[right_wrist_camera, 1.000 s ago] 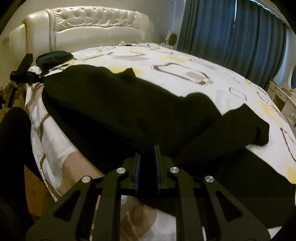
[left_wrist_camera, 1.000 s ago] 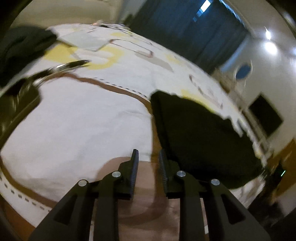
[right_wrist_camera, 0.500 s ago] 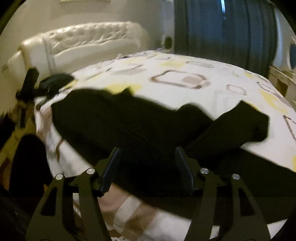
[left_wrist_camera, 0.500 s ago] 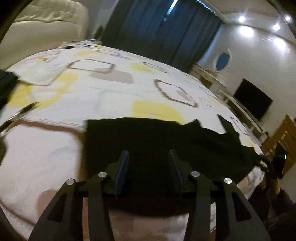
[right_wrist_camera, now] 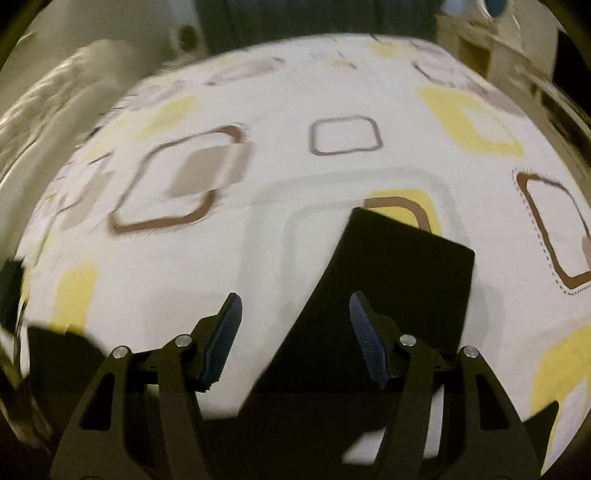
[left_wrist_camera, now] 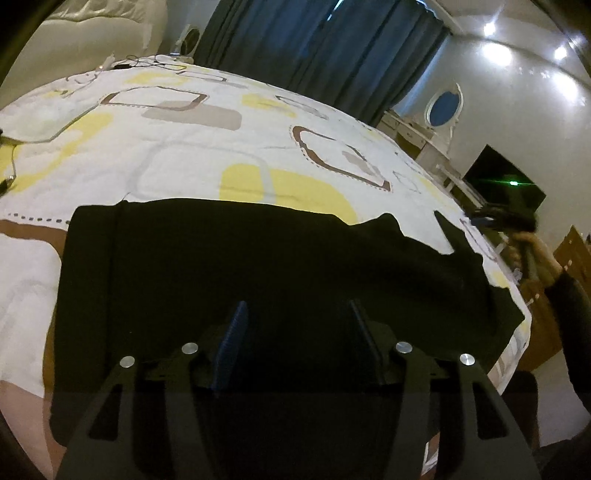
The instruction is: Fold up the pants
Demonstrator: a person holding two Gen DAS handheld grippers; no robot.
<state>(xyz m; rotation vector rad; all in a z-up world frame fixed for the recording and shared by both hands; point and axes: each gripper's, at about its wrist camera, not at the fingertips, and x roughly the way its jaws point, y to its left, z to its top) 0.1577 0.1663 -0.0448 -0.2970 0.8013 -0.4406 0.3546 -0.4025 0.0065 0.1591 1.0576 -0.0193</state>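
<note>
Black pants [left_wrist_camera: 258, 266] lie across the near side of a bed with a white, yellow and brown patterned cover [left_wrist_camera: 177, 147]. My left gripper [left_wrist_camera: 297, 314] hangs over the pants' near edge, its jaws opening, with no cloth pinched between them. In the right wrist view one black leg end [right_wrist_camera: 402, 273] reaches out over the cover. My right gripper [right_wrist_camera: 295, 310] is open above that leg's left edge, holding nothing. The right wrist view is blurred by motion.
A cream tufted headboard [left_wrist_camera: 92, 22] and dark blue curtains [left_wrist_camera: 314, 48] stand behind the bed. At the right edge of the left wrist view are a white dresser with an oval mirror [left_wrist_camera: 443, 107], a dark screen [left_wrist_camera: 502, 181], and a person's hand and dark sleeve [left_wrist_camera: 554, 280].
Both grippers have opened; the right one let go of the pants fold it was shut on. The left moved over the pants. The right swung fast to the leg end.
</note>
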